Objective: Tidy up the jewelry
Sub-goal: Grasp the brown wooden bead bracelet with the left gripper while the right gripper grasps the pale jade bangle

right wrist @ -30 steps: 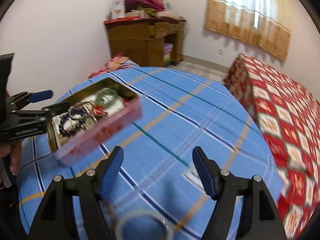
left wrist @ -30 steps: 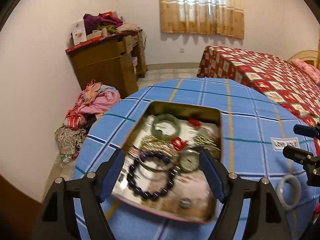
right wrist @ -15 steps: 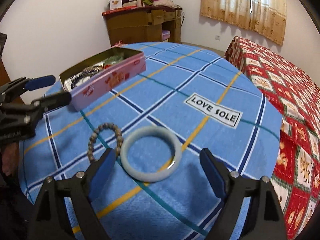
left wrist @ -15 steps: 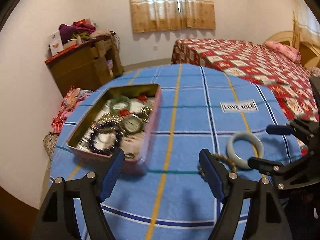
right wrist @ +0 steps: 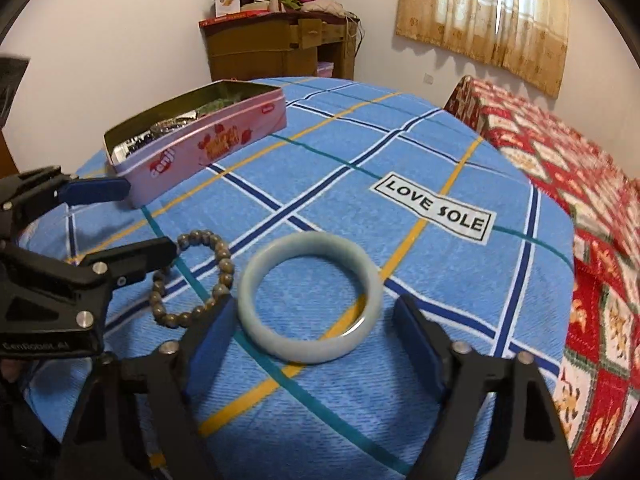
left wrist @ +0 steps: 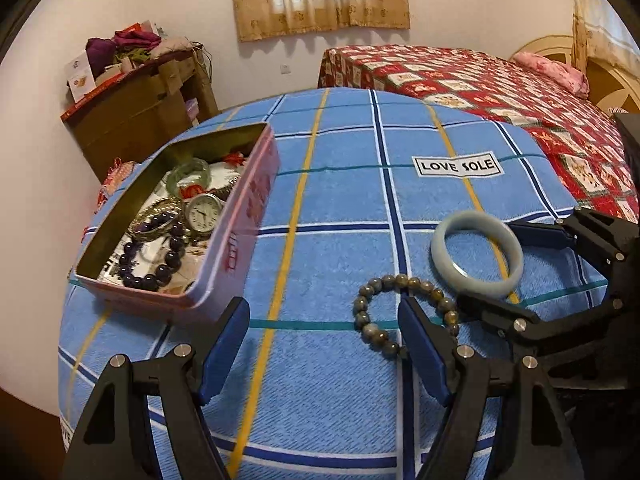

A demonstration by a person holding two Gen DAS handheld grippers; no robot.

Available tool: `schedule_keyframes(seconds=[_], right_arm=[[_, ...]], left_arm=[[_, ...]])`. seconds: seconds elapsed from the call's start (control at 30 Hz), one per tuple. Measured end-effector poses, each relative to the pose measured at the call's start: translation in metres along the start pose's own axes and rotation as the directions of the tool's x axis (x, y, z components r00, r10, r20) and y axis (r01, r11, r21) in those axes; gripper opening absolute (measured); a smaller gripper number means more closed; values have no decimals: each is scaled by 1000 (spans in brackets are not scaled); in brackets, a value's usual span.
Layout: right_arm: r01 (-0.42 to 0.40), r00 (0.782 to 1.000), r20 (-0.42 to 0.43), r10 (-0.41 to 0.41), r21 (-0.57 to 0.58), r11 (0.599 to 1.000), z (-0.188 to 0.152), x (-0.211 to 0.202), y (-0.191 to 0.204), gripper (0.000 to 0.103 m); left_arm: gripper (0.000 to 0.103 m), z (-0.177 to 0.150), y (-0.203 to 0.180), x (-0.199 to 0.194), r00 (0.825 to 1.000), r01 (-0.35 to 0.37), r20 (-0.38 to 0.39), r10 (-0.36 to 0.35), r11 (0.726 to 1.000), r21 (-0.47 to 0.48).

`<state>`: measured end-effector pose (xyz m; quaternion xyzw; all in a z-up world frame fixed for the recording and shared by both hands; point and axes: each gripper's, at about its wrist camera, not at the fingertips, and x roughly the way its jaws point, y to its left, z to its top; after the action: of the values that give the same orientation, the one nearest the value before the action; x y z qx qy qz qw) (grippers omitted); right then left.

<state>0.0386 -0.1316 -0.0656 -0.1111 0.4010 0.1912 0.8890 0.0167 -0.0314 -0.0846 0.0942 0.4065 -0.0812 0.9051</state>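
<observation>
1. L wrist view: left gripper [left wrist: 324,344] is wide open, holding nothing, over the blue plaid cloth [left wrist: 332,208]. Its right finger overlaps the bead bracelet [left wrist: 404,312] in the view; contact can't be told.
2. Tin [left wrist: 240,216] sits at 10 o'clock. Only this view looks down into it: a watch [left wrist: 205,213], dark bead bracelet [left wrist: 154,260] and green bangle [left wrist: 188,172] show.
3. Right gripper [left wrist: 508,268] comes in at 3 o'clock, a finger on either side of the pale bangle [left wrist: 476,256].
4. R wrist view: right gripper [right wrist: 310,332] is wide open, gripping nothing; bangle [right wrist: 310,296] lies flat on the cloth between the fingers, near the left pad.
5. Beads [right wrist: 192,276] lie just beside the bangle at 9 o'clock, under the left gripper [right wrist: 132,224].
6. Only this view shows the tin's [right wrist: 208,148] pink printed side, at 11 o'clock; contents are mostly hidden.
</observation>
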Motion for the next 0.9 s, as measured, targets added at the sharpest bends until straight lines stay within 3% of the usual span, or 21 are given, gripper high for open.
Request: schedule_keyframes(seconds=[0.13,0.2,0.27,0.33,0.37,0.4,0.9], right_arm=[[1,1000,4,-1,5,1000,0,0,-2,76],[0,1000,7,0,5,1000,0,-1,-2,76],[2,1000,13,-2,7,1000,-1,-1,-2,76],[5,1000,17,-5,5,1000,-1,-1,-1,75],[6,1000,20,-6,5,1000,-1,-1,-1,75],[5,1000,23,-6,7,1000,-1,-2,-1,75],[-9,997,79,7,26,1000,4,-14,-1,75]], left_arm=[[62,0,-6,8,1000,10,-29,-9,999,31],[46,0,-8,15,998,32,-53,-29,999,40],[42,-1,-7,14,998,44,-53,-41,998,43],[29,-1,-9,15,996,69,-55,-66,996,52],[14,-1,-10,14,995,81,-55,-78,995,57],[9,-2,-12,14,995,84,-56,-80,994,66],[8,13,8,-26,996,31,79,-36,998,59]])
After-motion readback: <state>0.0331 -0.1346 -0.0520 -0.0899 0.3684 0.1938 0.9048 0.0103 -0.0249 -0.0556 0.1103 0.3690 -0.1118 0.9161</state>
